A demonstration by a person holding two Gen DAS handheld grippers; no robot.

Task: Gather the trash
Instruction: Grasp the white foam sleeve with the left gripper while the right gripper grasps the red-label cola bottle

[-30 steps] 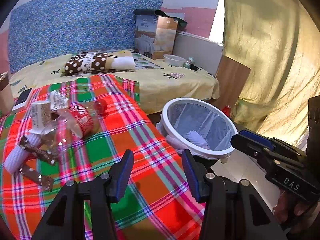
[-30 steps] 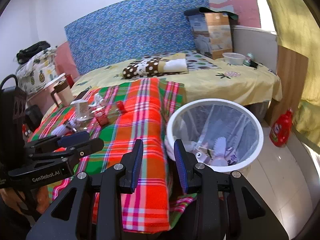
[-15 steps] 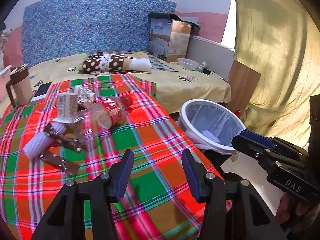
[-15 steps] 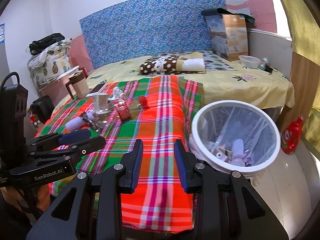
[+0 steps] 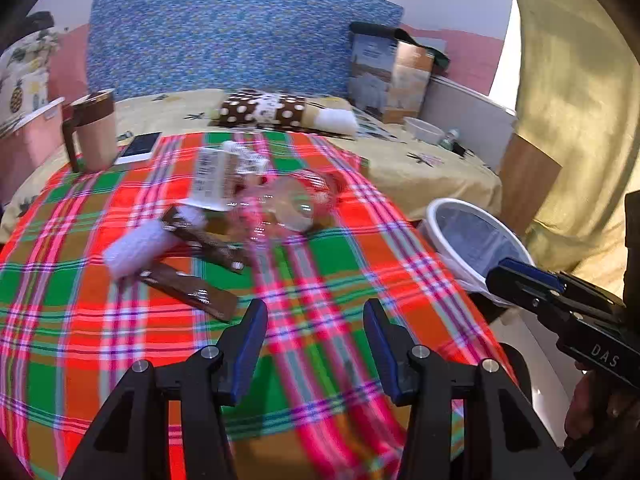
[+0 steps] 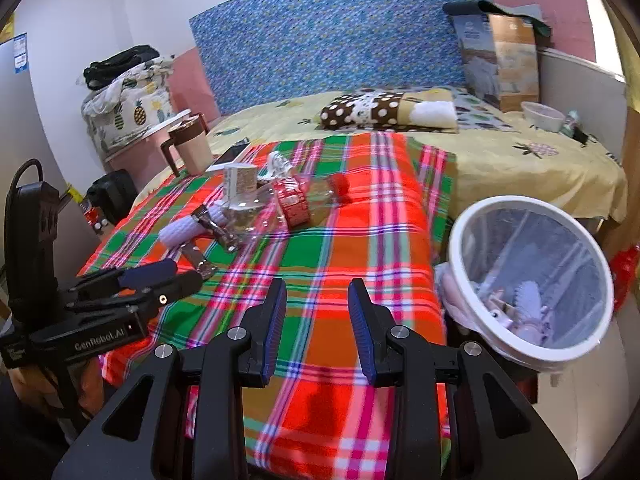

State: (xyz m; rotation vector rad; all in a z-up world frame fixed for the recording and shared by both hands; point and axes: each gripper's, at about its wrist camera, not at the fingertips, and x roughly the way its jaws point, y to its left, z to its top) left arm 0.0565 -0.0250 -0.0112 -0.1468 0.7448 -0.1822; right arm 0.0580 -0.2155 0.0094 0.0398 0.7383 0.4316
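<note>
A pile of trash lies on the plaid cloth (image 5: 120,344): a clear plastic bottle with a red label (image 5: 292,204) (image 6: 294,204), a small carton (image 5: 210,178) (image 6: 240,180), a white roll (image 5: 136,246) (image 6: 184,230) and brown wrappers (image 5: 192,290) (image 6: 200,258). My left gripper (image 5: 314,340) (image 6: 160,280) hovers over the cloth just short of the nearest wrapper, open and empty. Further right, my right gripper (image 6: 316,312) (image 5: 520,280) is open with a narrower gap and holds nothing. The white-rimmed bin (image 5: 440,206) (image 6: 454,264), with trash inside, stands beside the bed on the right.
A brown mug (image 5: 94,132) and a phone (image 5: 140,146) sit at the cloth's far left corner. A dotted pillow (image 6: 372,110), a cardboard box (image 6: 500,60) and a bowl (image 6: 542,114) lie further back. A red bottle (image 6: 626,276) stands on the floor behind the bin.
Both grippers have swung left, away from the bin and over the plaid cloth. The trash pile now sits nearer the centre of both views, and the bin has slid right.
</note>
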